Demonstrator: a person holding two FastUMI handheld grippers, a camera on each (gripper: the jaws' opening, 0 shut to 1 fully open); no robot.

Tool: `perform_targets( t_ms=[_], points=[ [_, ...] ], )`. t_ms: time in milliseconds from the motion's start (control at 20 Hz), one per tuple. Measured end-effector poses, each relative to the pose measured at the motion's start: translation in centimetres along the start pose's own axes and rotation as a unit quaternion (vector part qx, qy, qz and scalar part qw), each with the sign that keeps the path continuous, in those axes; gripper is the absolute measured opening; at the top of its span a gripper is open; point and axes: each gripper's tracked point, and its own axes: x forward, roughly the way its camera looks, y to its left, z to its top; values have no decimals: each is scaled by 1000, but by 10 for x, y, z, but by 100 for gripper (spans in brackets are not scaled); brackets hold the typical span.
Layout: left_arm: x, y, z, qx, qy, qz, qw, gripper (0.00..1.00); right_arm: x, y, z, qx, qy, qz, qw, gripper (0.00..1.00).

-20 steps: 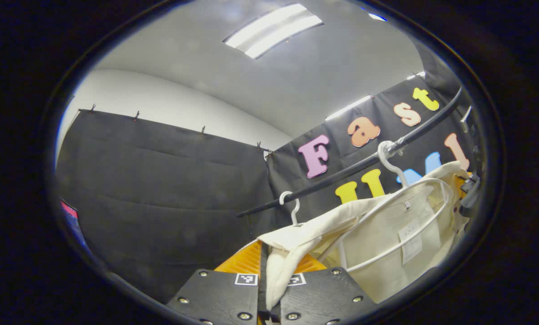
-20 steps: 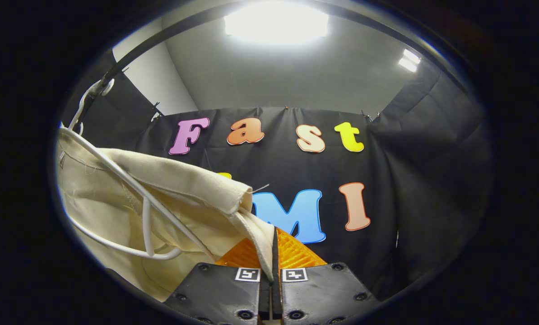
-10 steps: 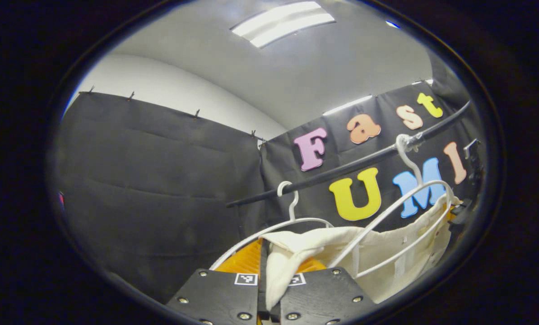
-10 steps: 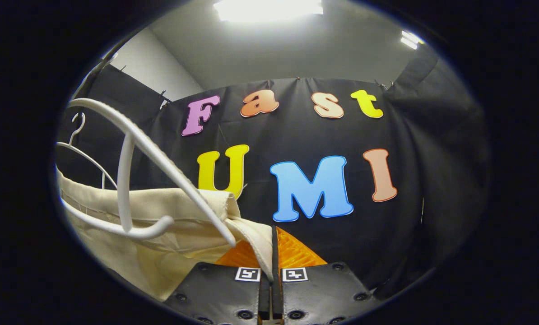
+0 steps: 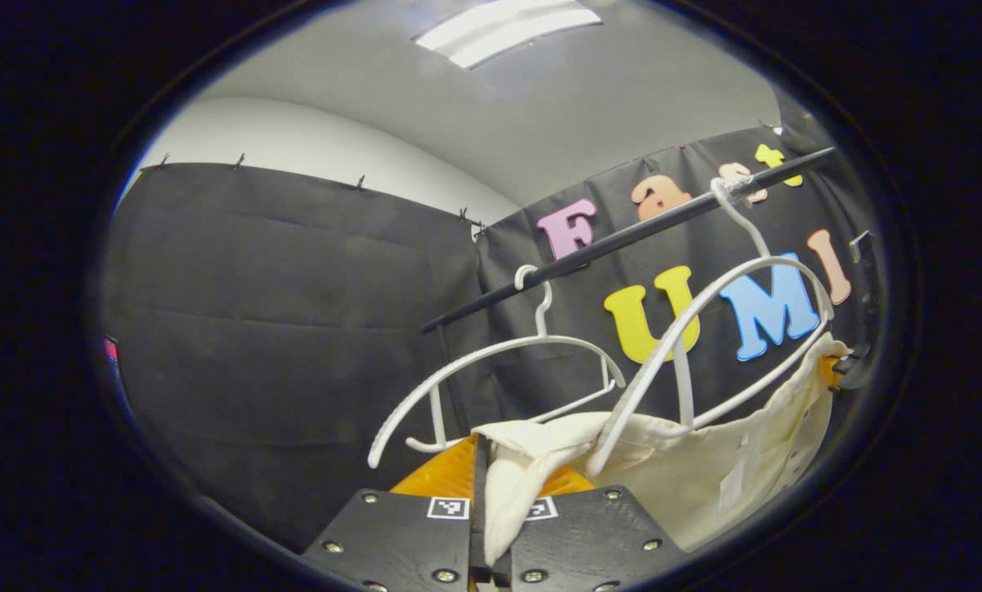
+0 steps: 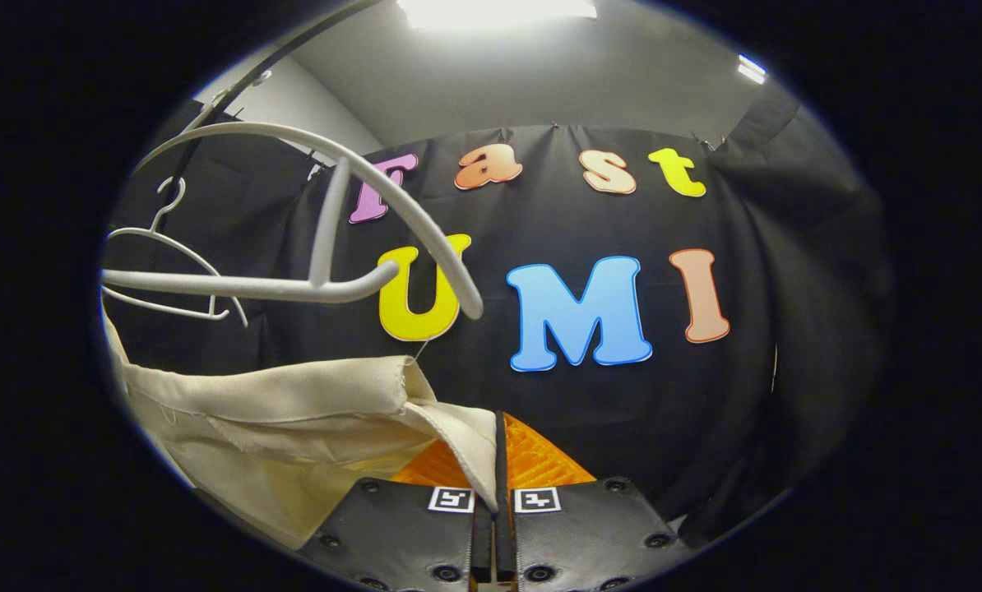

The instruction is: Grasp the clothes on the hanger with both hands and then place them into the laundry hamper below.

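garment point(image 6: 294, 411) dropped below its hanger point(image 6: 310, 205); both grippers' fingers clamp its cloth.

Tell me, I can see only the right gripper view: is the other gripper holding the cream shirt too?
Observer: Yes. In the left gripper view the left gripper is shut on a fold of the cream shirt.
Operator: Is the shirt off the hanger on that side?
Observer: Nearly. There the near hanger has its arm tip still resting against the cloth, though its upper arc stands bare.
Operator: Can you see my gripper from over there?
Observer: Only a dark part of the right gripper, at the far corner of the shirt.
Operator: What do the hangers hang from?
Observer: A black rail; the empty second hanger hooks on it too.
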Motion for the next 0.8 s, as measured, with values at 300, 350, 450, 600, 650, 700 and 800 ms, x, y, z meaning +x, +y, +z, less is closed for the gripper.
perform_targets(
  t_ms=[300,350,450,600,650,700,800],
  points=[
    [-35,-15,-33,-14,21,-38,999,3,-47,23,-15,-12,9,30,999,6],
    [-42,-20,-38,-17,24,-48,998,3,-55,29,-17,-16,10,38,999,4],
    [-56,-33,-47,-24,32,-69,997,4,-73,42,-24,-25,18,56,998,6],
    [-71,-59,-58,-34,42,-95,994,4,-99,62,-32,-32,27,81,996,6],
    [-75,-66,-61,-40,45,-104,993,4,-108,67,-34,-32,29,90,995,6],
    [-81,-72,-65,-46,48,-112,991,4,-117,74,-36,-30,33,100,994,6],
    [-92,-87,-73,-57,53,-126,989,4,-134,87,-40,-24,42,118,992,7]
  ],
)
